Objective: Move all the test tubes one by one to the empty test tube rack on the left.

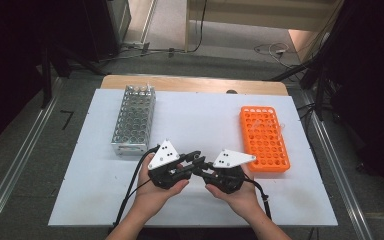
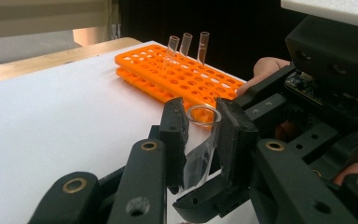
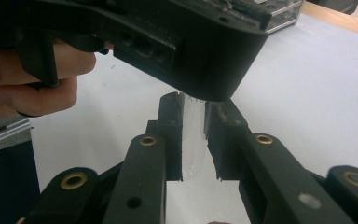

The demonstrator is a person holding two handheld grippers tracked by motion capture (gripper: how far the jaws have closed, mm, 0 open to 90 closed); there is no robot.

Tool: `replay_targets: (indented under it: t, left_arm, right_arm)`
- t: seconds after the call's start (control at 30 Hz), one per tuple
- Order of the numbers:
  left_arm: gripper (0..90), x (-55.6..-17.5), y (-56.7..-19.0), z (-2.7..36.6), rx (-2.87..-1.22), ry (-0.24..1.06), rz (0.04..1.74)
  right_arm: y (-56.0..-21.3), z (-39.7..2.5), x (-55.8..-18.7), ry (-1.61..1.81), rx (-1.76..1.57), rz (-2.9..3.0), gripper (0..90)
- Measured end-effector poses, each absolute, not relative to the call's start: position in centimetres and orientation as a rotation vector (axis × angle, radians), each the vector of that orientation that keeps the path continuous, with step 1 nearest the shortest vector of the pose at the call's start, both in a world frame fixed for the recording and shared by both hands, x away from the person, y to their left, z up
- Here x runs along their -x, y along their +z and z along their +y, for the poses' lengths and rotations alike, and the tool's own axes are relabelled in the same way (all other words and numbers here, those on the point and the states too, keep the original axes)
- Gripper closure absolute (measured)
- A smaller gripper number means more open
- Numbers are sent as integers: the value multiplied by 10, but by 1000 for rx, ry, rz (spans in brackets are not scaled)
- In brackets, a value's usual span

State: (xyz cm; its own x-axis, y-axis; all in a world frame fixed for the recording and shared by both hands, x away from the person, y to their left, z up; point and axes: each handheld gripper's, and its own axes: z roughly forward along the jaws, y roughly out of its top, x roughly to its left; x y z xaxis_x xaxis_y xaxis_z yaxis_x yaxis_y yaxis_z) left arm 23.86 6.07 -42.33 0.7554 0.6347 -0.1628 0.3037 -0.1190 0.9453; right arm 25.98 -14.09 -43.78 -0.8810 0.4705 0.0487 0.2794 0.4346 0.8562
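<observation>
No brand, label or number can be read anywhere. The one mark is a faint, blurred print near the top of the clear tube (image 3: pixel 193 135) in the right gripper view, too smeared to make out.

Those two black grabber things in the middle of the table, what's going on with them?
A person holds a left gripper and a right gripper nose to nose over the white table. One clear test tube sits between both sets of fingers, apparently being handed across. An orange rack with three tubes stands to the right, a metal rack to the left.
</observation>
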Motion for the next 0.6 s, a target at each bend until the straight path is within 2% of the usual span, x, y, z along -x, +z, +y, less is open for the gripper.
replay_targets:
  t: [0.43,0.53,0.6]
  left_arm:
    - [743,-240,-422,61,-1715,345,743]
    - [744,-240,-422,61,-1713,344,742]
    - [744,-241,-421,61,-1711,344,746]
  right_arm:
    - [-438,-142,-261,1449,-670,2490,734]
    - [-437,-144,-262,1464,-681,2484,622]
    - [-436,-146,-262,1482,-683,2478,583]
